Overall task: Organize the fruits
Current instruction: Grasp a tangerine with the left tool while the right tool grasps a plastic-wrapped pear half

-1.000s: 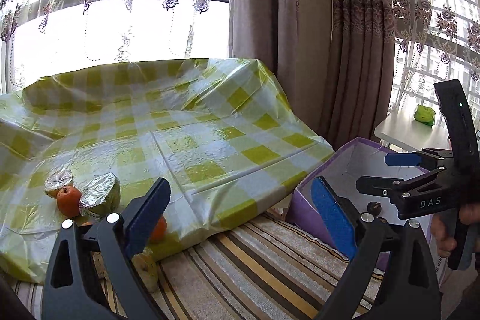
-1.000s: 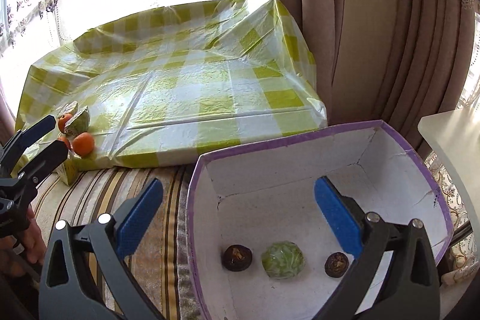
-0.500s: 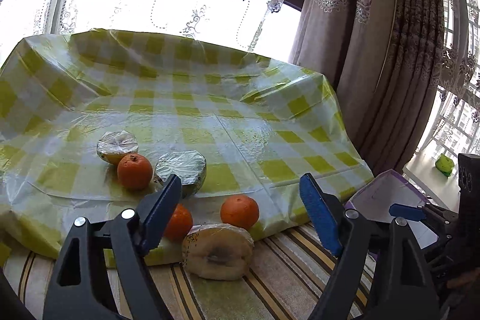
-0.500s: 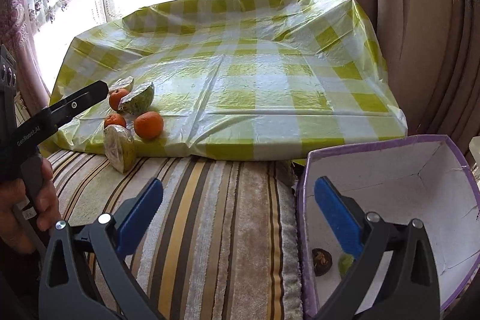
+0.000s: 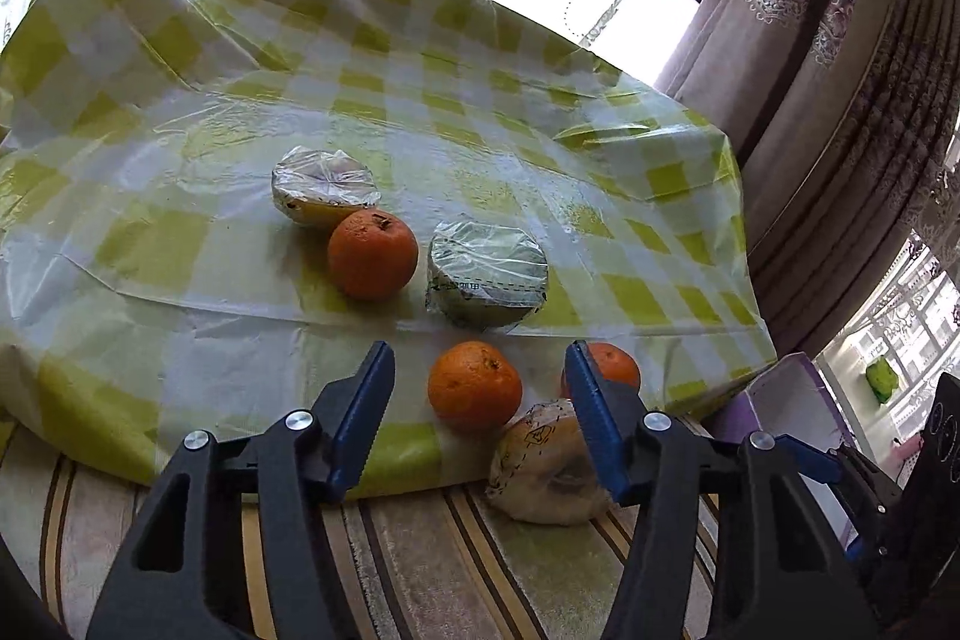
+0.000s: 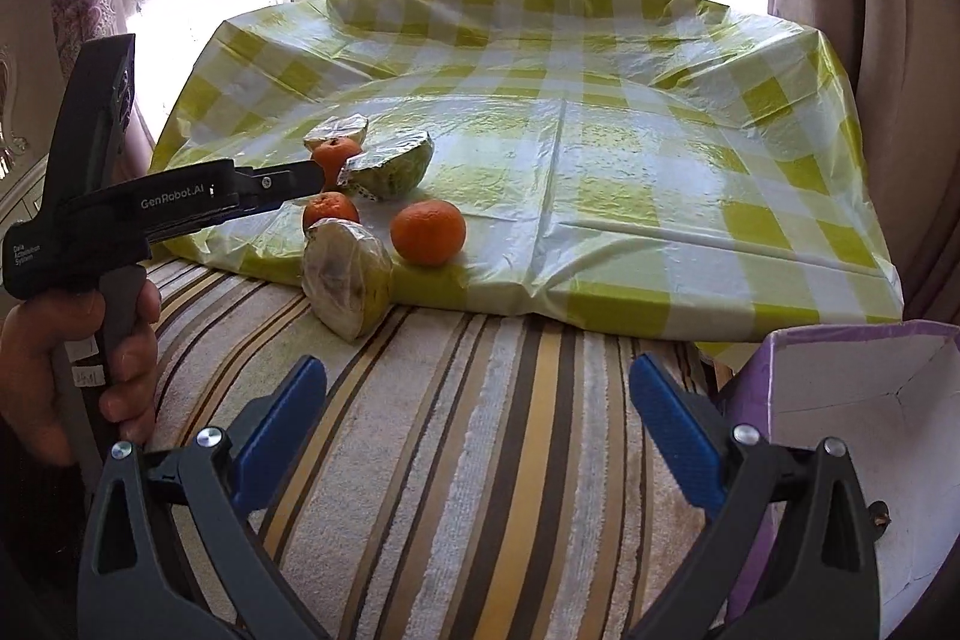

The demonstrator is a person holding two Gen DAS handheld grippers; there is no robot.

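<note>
Where blue pad [image 5: 591,415] overlaps: half-hidden orange [image 5: 612,363].

We held the left gripper [image 5: 480,400] level and reaching forward, jaws parted wide with nothing between the blue pads [image 5: 360,415]. Our left hand [image 6: 78,358] wrapped its grip handle. The right gripper [image 6: 480,436] was also spread wide, empty, angled slightly downward.

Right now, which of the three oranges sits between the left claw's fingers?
The front middle orange, framed by the open left claw; the others sit farther back or behind its right finger.
</note>
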